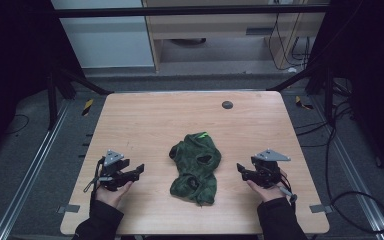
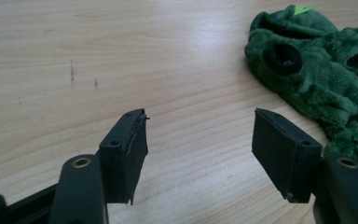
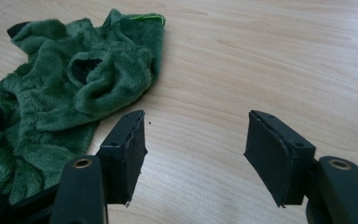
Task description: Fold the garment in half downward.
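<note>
The left hand-held gripper (image 2: 200, 140) is wide open over the wooden desk (image 2: 121, 60). Fuzzy green clothes (image 2: 326, 70) lie nearby.

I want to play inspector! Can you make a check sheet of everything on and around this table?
Surface: wooden table, bare except for the things below; a few faint marks.
Job's things: crumpled green fleece garment mid-table, with dark openings and a bright green tag.
Clutter: small dark round disc near the far edge.
Grippers: left gripper and right gripper both open, empty, either side of the garment, not touching it.
Cables: one trails from each gripper; more lie on the floor at the right.
Surroundings: dark frame bars, grey floor, wooden furniture behind.
</note>
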Demonstrator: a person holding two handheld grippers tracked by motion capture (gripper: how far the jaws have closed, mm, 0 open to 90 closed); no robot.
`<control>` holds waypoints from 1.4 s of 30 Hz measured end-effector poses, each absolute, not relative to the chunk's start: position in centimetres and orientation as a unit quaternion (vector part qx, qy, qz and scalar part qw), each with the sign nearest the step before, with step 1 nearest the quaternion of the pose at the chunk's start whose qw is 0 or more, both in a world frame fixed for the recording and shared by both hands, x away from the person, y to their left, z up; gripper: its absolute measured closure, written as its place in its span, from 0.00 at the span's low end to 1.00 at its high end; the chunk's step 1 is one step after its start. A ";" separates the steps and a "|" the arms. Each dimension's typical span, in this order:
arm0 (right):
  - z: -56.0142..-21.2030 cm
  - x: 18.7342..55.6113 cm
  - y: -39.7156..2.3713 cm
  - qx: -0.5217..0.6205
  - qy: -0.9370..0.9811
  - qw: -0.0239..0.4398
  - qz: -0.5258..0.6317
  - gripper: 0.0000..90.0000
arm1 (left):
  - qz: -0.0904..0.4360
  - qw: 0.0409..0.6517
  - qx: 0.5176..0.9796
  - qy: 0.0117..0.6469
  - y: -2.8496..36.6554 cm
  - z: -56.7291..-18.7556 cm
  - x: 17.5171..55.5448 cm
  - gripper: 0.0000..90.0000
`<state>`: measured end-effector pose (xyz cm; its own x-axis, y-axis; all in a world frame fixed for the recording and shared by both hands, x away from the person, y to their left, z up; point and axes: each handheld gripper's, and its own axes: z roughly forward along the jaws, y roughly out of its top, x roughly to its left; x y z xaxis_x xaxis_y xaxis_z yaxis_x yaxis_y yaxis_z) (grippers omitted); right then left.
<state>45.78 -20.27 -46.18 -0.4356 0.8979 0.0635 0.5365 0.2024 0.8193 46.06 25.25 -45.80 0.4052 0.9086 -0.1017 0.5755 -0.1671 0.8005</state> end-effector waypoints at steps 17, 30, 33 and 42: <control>-44.6 47.2 -19.6 0.476 0.740 0.224 0.419 0.43 | 0.213 0.417 0.740 0.484 24.0 -43.8 47.5 0.40; -44.1 48.2 -18.4 0.472 0.739 0.221 0.427 0.44 | 0.211 0.419 0.741 0.480 23.2 -43.4 48.9 0.41; -43.9 48.5 -17.9 0.470 0.741 0.218 0.428 0.44 | 0.208 0.419 0.744 0.477 22.8 -43.4 49.1 0.41; -43.5 49.3 -17.1 0.462 0.745 0.213 0.432 0.45 | 0.201 0.427 0.749 0.466 21.5 -42.9 49.9 0.41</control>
<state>49.28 -17.08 -43.49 -0.4823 0.8722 0.0817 0.5038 0.1999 0.8404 49.87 21.46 -42.92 0.4856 0.8689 -0.0961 0.5255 -0.2023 0.8264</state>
